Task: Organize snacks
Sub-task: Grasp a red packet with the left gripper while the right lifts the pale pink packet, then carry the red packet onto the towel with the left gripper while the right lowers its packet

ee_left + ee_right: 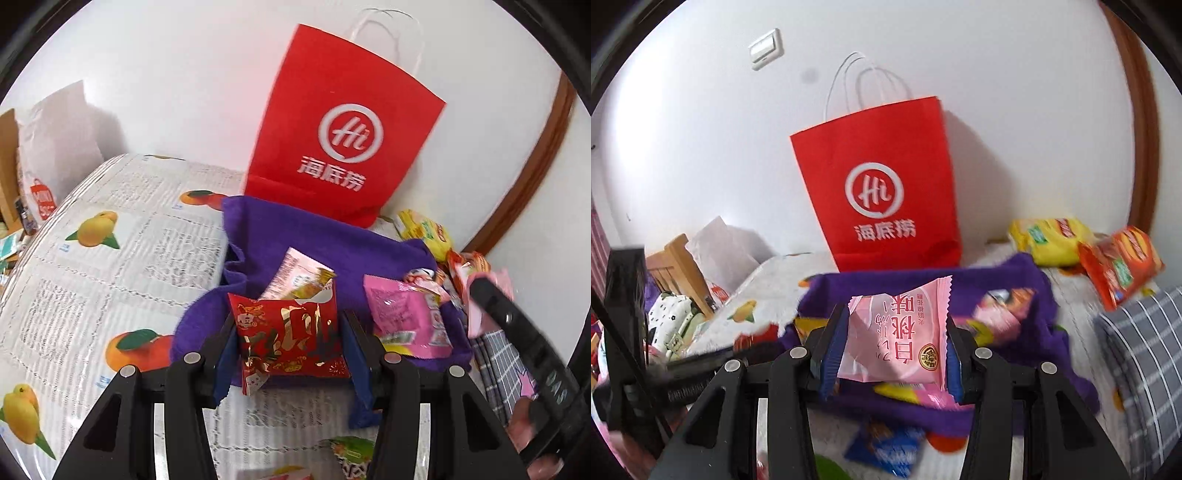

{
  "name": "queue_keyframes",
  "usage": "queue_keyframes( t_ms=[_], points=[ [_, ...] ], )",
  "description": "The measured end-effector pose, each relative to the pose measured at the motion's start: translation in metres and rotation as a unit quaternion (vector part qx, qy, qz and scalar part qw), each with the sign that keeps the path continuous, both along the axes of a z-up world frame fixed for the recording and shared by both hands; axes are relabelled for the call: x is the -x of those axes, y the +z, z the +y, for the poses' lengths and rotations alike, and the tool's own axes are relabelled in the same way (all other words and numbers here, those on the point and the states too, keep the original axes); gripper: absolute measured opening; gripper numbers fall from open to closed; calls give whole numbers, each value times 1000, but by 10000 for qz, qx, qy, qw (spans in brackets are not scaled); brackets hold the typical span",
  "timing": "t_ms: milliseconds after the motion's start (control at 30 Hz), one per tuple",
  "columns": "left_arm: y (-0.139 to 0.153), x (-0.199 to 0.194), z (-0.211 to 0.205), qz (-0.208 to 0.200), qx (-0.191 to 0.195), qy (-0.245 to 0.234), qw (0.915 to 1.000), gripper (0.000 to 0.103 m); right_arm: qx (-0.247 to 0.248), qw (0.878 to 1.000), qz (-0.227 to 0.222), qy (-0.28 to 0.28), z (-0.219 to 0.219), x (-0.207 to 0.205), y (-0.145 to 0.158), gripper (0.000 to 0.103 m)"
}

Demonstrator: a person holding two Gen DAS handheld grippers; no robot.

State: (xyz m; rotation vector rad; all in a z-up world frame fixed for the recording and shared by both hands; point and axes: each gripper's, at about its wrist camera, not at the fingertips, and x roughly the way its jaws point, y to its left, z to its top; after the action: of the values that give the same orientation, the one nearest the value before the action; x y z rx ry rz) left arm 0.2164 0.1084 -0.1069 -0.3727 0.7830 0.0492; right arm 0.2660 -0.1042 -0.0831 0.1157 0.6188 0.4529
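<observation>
A: Nearest the lens, the left gripper (pixel 291 347) has its fingers clamped on a red snack packet (pixel 290 341) with glossy gold foil print; the crinkly film bulges like a small pillow between the blue ribbed pads.

B: And the right gripper (pixel 892 345) pinches a pale pink packet (pixel 899 332), matte, puffed, with serrated end seams. Both packets are held above the purple cloth (pixel 332 240).

A: That cloth looks like soft fleece, rumpled into a loose nest on the bed (pixel 110 240), whose cover is printed with text and fruit. It already holds a pink packet (pixel 406 317) and a striped one (pixel 299 275).

B: So the sorting seems partly done. Left over: a yellow packet (pixel 1049 240) and an orange one (pixel 1119 266) lie toward the bed's far right edge, and a blue packet (pixel 886 450) sits at the near edge, blurred.

A: The red paper bag (pixel 882 184) stands stiff and upright against the wall behind the cloth, white cord handles raised. Whether it is the final destination cannot be told.
</observation>
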Motion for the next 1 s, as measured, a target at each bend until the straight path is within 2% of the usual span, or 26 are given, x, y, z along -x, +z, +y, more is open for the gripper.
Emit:
queue_keyframes(
  t_ms=[133,233,333,467,833,933,1000],
  points=[
    [-3,-3,12,62,106,172,9998,50,52,9998,207,3,16,-24,-8,46],
    [-8,-5,16,144,257,205,9994,50,-38,9990,422,-117,21,-36,-29,46],
    [-12,-9,16,212,186,238,9993,50,38,9969,785,-59,24,-42,-51,46],
    [-17,-10,18,287,421,171,9986,50,235,9961,850,-97,25,-40,-62,47],
    [-17,-9,16,242,296,215,9990,50,627,9952,752,-15,32,-37,-66,49],
    [-16,-8,15,200,233,222,9993,50,743,9948,701,43,34,-36,-66,51],
    [-16,-9,16,212,240,235,9992,50,745,9949,678,81,35,-35,-65,56]
  ],
)
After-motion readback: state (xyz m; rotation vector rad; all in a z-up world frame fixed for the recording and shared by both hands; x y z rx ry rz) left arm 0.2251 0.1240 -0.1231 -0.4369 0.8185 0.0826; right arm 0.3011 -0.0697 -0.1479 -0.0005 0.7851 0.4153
